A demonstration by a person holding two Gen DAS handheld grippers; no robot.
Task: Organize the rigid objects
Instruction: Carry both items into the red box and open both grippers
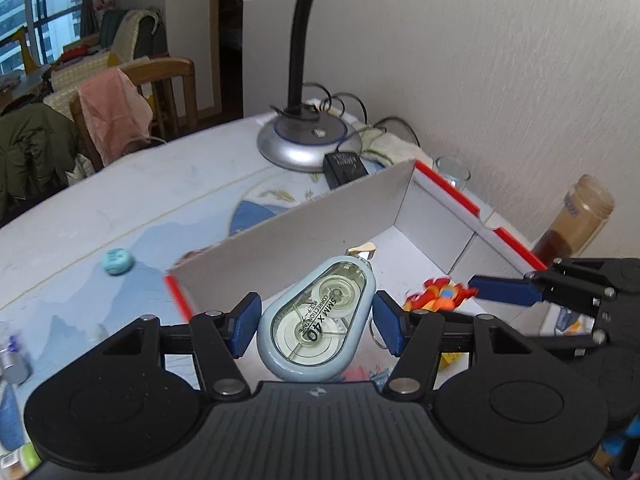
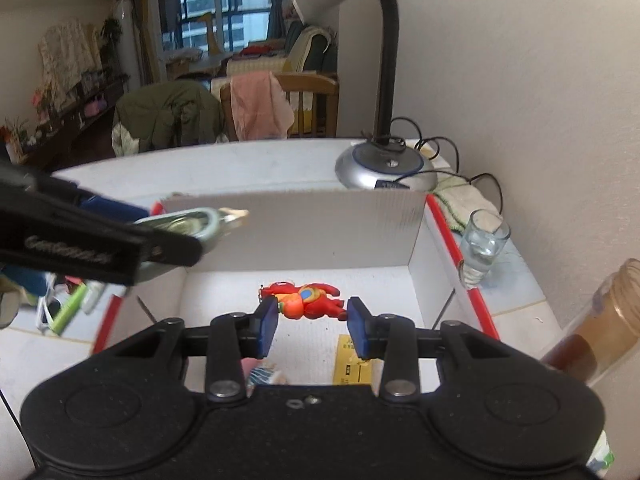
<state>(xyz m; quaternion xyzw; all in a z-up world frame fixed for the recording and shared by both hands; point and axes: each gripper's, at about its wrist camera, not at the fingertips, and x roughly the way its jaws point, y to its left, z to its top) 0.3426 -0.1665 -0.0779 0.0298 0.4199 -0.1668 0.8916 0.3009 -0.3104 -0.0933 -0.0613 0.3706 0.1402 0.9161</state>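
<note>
My left gripper (image 1: 316, 326) is shut on a pale blue correction tape dispenser (image 1: 320, 320), which it holds over the left wall of a white cardboard box (image 1: 320, 236) with red edges. In the right wrist view that dispenser (image 2: 188, 222) pokes out past the left gripper's black finger (image 2: 100, 248), above the box (image 2: 320, 232). My right gripper (image 2: 314, 330) is shut on a red and orange toy figure (image 2: 308, 300) over the box floor. The left wrist view shows the toy (image 1: 438, 298) blurred at the tip of the right gripper's blue finger (image 1: 504, 290).
A yellow card (image 2: 352, 360) and a small colourful item lie in the box. Behind it stand a desk lamp (image 2: 384, 164), a black adapter (image 1: 344, 168), a glass (image 2: 482, 246) and a brown jar (image 2: 600, 320) by the wall. A teal round piece (image 1: 118, 262) lies on the tablecloth.
</note>
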